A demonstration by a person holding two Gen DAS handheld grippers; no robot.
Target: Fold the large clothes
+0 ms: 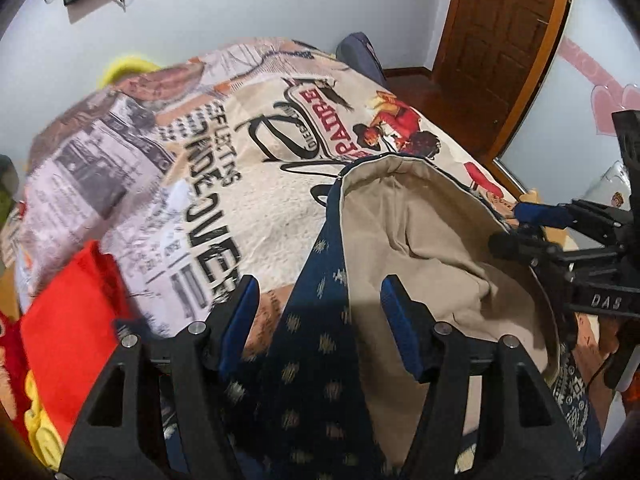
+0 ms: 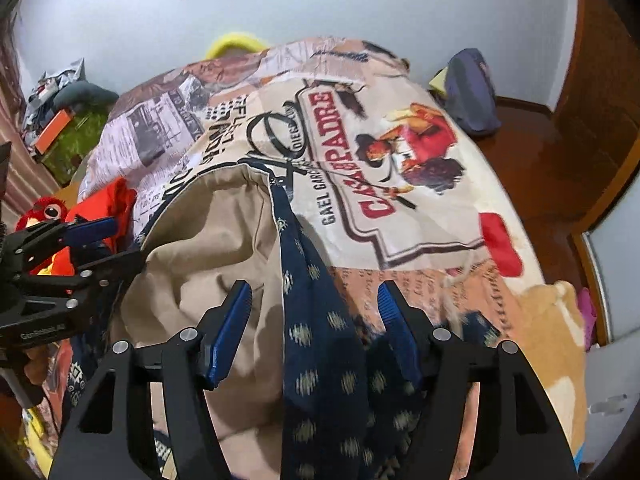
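A large navy garment with pale diamond marks and a beige lining [image 1: 420,232] lies bunched on the printed bedspread [image 1: 248,184]; it also shows in the right wrist view [image 2: 208,240]. My left gripper [image 1: 318,292] is open, its blue pads either side of the navy edge [image 1: 316,340]. My right gripper [image 2: 314,296] is open over the navy strip [image 2: 320,320] beside the lining. The right gripper shows at the right of the left view [image 1: 532,228], and the left gripper at the left of the right view [image 2: 100,240].
A red cloth [image 1: 68,320] and red plush toy [image 2: 44,212] lie at the bed's left edge. A grey bag [image 2: 472,92] sits by the far right corner. A wooden door [image 1: 496,40] and dark wooden floor [image 2: 532,152] are to the right. White wall behind.
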